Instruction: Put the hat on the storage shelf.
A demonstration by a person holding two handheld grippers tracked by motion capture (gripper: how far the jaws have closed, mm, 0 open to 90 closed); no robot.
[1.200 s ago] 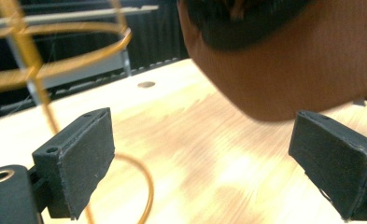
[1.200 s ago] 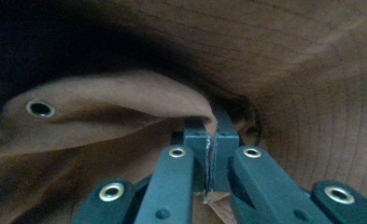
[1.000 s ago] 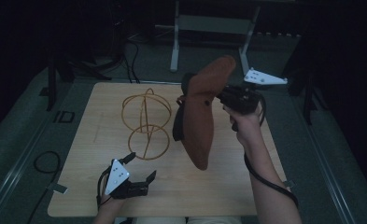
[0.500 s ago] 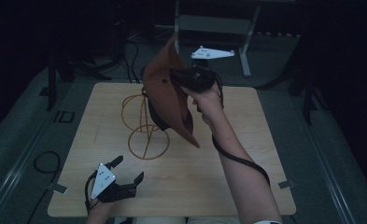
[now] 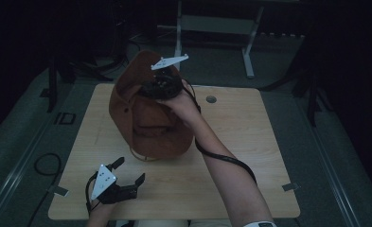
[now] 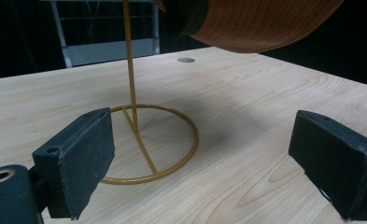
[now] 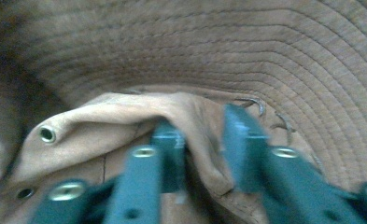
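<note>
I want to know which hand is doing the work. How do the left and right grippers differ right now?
The left gripper rests low at the table's near edge, jaws wide and empty; the right gripper is raised over the stand, its jaws just opening with a fold of the brown hat between them. Both have black jaws.

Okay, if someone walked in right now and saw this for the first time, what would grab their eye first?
The big brown hat over the middle of the wooden table, draped on the gold wire stand. The right gripper sits at its crown, jaws just opening with a fold of fabric between them. The left gripper hangs open near the front edge.
</note>
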